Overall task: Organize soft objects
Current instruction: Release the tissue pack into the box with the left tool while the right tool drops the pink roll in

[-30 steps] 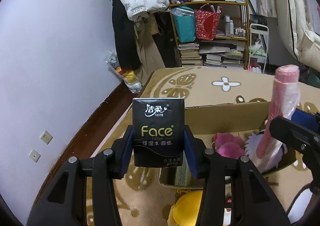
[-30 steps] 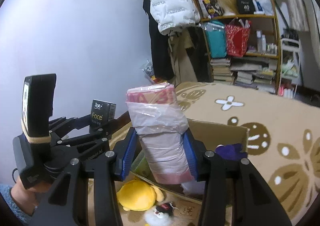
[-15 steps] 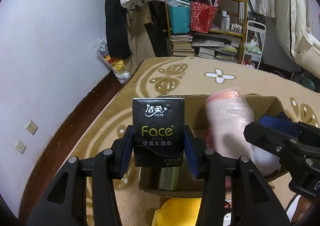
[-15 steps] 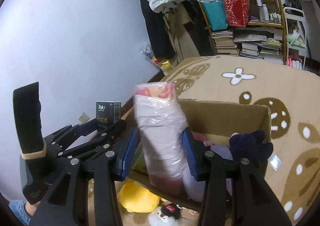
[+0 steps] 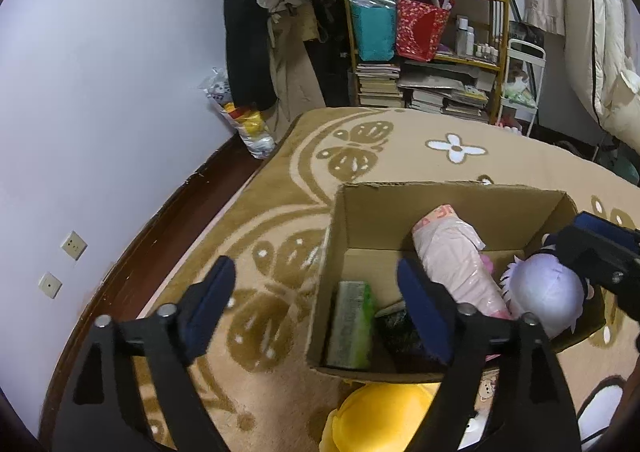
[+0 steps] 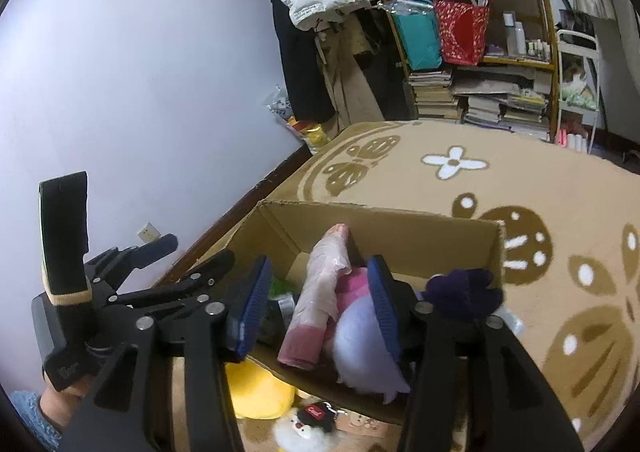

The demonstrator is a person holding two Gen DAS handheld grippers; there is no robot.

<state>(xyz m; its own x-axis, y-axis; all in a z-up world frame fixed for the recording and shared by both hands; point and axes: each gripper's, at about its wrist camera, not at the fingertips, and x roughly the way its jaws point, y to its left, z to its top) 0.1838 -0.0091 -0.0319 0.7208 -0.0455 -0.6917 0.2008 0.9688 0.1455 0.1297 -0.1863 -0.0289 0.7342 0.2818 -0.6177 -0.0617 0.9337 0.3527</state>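
An open cardboard box (image 5: 448, 204) (image 6: 400, 228) stands on the patterned carpet. Inside lie a pink roll in plastic (image 5: 456, 260) (image 6: 320, 292), a black tissue pack (image 5: 404, 336), a green pack (image 5: 350, 324) and a lilac plush (image 5: 544, 296) (image 6: 360, 344). My left gripper (image 5: 316, 300) is open and empty above the box's left edge. My right gripper (image 6: 320, 308) is open, with the pink roll lying loose between its fingers in the box.
A yellow plush (image 5: 380, 416) (image 6: 256, 388) and a small white toy (image 6: 308, 424) lie on the carpet in front of the box. A dark purple soft item (image 6: 464, 292) sits at the box's right side. Cluttered shelves (image 5: 428, 52) stand behind. The wall is at the left.
Both grippers moved down over the box and opened. The black tissue pack left my left gripper and the pink roll left my right gripper; both now lie in the box.
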